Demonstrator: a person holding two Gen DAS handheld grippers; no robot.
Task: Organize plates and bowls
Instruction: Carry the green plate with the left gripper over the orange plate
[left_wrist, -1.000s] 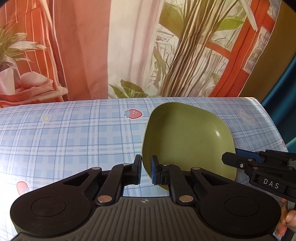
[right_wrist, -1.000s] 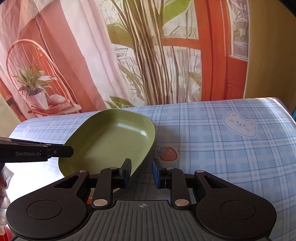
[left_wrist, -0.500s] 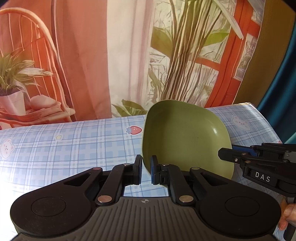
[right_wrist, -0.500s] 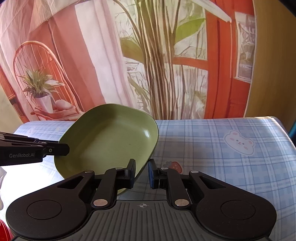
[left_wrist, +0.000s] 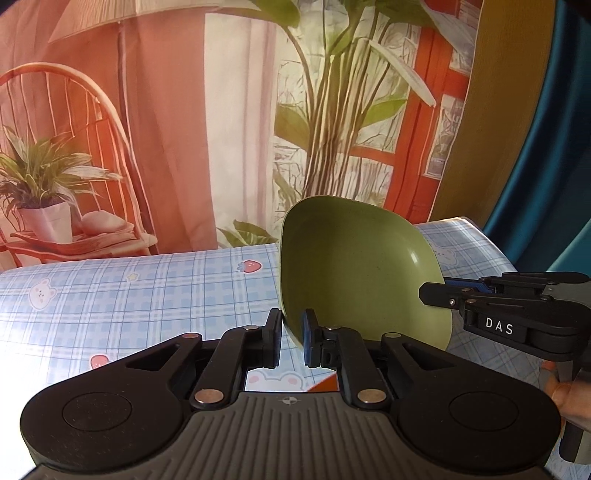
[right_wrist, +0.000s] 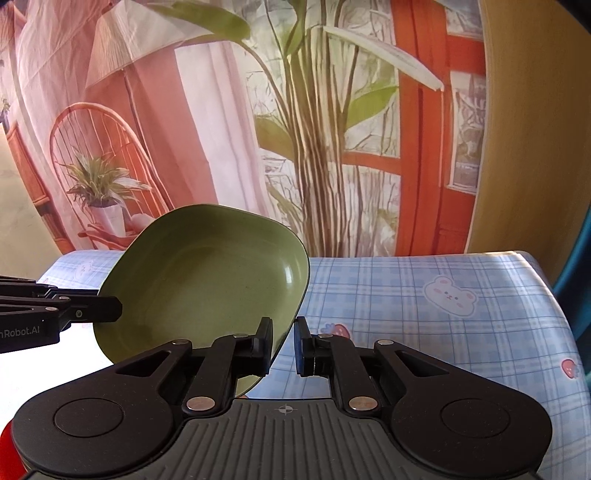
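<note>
A green squarish plate (left_wrist: 354, 269) is held in the air above the table, clamped from both sides. My left gripper (left_wrist: 290, 341) is shut on its left rim. My right gripper (right_wrist: 282, 347) is shut on its right rim; the plate (right_wrist: 207, 280) fills the left of the right wrist view. The right gripper also shows at the right edge of the left wrist view (left_wrist: 517, 314), and the left gripper shows at the left edge of the right wrist view (right_wrist: 55, 314). The plate looks empty.
The table (left_wrist: 147, 295) has a blue plaid cloth with bear and strawberry prints (right_wrist: 424, 295). A printed backdrop of a chair, plants and a red window hangs behind its far edge. A red object (right_wrist: 7, 443) shows at the lower left corner.
Both grippers have lifted the plate up off the table and higher; the table has sunk lower in both views and more of the backdrop shows.
</note>
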